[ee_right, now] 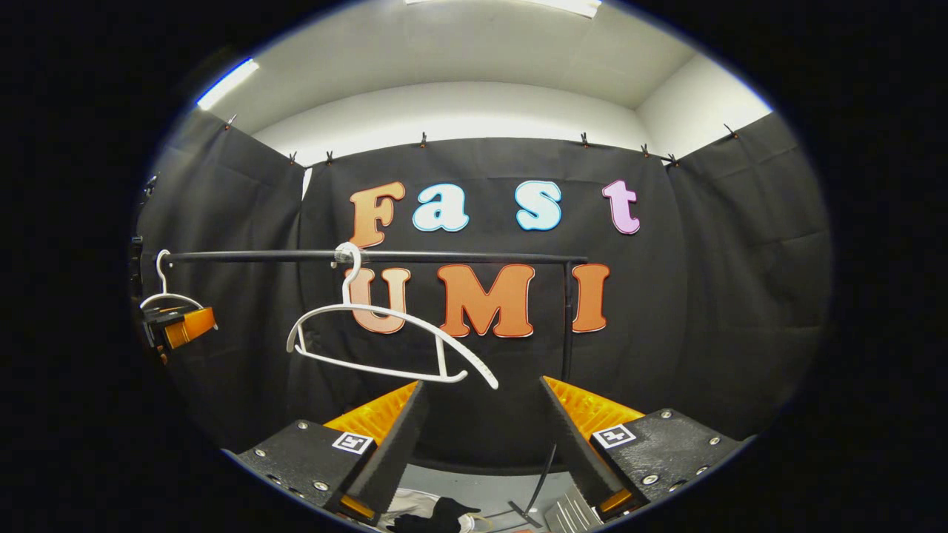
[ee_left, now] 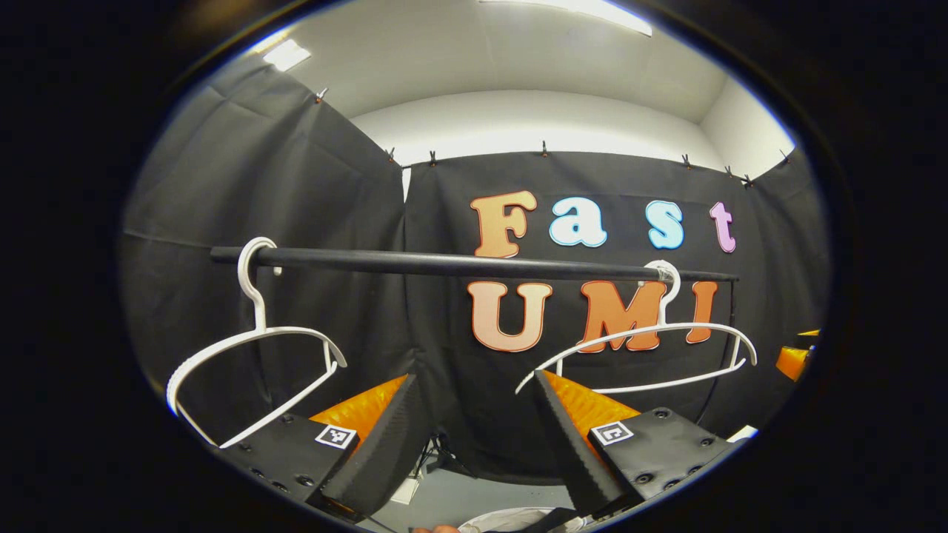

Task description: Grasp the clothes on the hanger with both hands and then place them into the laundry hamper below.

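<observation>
Two bare hangers (ee_left: 252, 348) (ee_left: 652, 348) on rail (ee_left: 444, 263); both claws agape.

Two white plastic hangers (ee_left: 252, 348) (ee_left: 652, 348) on a black metal rail (ee_left: 459, 263); grey floor (ee_left: 474, 496) at six o'clock.

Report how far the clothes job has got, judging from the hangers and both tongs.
Done, apparently: both white hangers, the left hanger and the right hanger, hang bare on the rail.
In hand: nothing; left tongs and right tongs are open.
Left: confirm the drop; fabric lies below, but whether it is inside a hamper cannot be told.
</observation>
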`<action>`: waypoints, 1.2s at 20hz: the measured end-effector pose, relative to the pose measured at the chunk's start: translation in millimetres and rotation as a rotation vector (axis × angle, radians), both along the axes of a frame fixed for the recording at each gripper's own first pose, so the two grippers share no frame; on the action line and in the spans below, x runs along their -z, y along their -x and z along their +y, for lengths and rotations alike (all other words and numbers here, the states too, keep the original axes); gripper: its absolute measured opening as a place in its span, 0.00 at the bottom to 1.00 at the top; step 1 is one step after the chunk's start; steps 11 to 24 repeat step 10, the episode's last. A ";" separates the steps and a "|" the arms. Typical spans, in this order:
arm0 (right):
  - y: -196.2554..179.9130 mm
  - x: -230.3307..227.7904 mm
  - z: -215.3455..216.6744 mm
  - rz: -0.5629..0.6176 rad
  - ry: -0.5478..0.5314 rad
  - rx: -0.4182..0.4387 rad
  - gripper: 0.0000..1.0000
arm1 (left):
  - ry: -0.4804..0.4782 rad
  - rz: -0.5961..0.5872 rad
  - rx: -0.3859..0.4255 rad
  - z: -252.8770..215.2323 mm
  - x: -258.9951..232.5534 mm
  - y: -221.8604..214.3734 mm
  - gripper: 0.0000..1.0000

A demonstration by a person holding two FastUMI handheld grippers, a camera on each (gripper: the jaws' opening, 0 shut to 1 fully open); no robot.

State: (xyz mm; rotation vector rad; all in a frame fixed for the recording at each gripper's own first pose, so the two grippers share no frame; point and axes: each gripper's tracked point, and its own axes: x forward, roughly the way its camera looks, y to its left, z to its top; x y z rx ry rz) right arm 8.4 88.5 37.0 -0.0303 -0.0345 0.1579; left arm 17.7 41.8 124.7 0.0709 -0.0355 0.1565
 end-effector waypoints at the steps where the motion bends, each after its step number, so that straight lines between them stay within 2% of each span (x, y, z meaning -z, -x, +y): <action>1: -0.8 -0.2 0.1 -0.001 -0.002 -0.001 0.92 | 0.001 0.001 -0.004 1.2 0.2 -1.1 0.99; 8: -0.8 -0.4 7.3 -0.005 -0.018 -0.006 0.92 | -0.010 0.004 -0.016 5.7 4.5 -8.6 0.99; 9: -1.3 0.6 7.5 -0.003 -0.019 -0.006 1.00 | -0.011 0.000 -0.014 5.9 3.8 -9.6 0.99; 24: -2.2 0.0 8.4 -0.004 -0.020 -0.006 1.00 | -0.012 -0.001 -0.011 7.2 3.8 -10.0 0.99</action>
